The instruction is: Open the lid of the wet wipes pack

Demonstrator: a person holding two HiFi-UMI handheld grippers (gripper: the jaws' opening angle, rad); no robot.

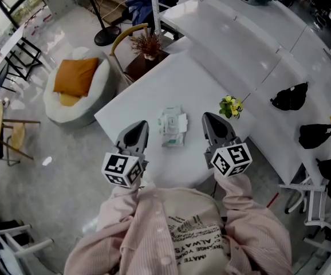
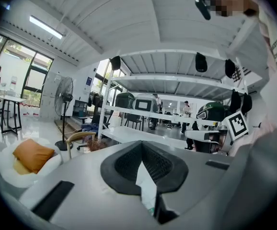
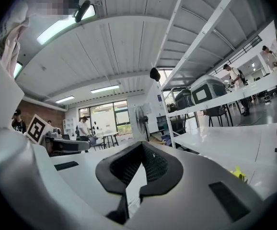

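Both tongs, the left gripper [image 1: 138, 128] and the right gripper [image 1: 212, 121], have their jaws together and empty, over the white table [image 1: 148, 93]. The wet wipes pack [image 1: 172, 128] lies flat between them. It looks light, so it may slide or lift if the lid is pulled with nothing pinning it

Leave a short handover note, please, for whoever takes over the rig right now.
Left gripper: shut, empty, to the left of the pack.
Right gripper: shut, empty, to the right of the pack.
Wet wipes pack: lies flat on the white table between the two grippers, touched by neither. Small yellow flowers stand to its right.
Done: unconfirmed. The head view shows the pack too small to tell whether the lid is open.
Left: check the lid. If it is shut, probably steady the pack with one gripper and lift the lid with the other.
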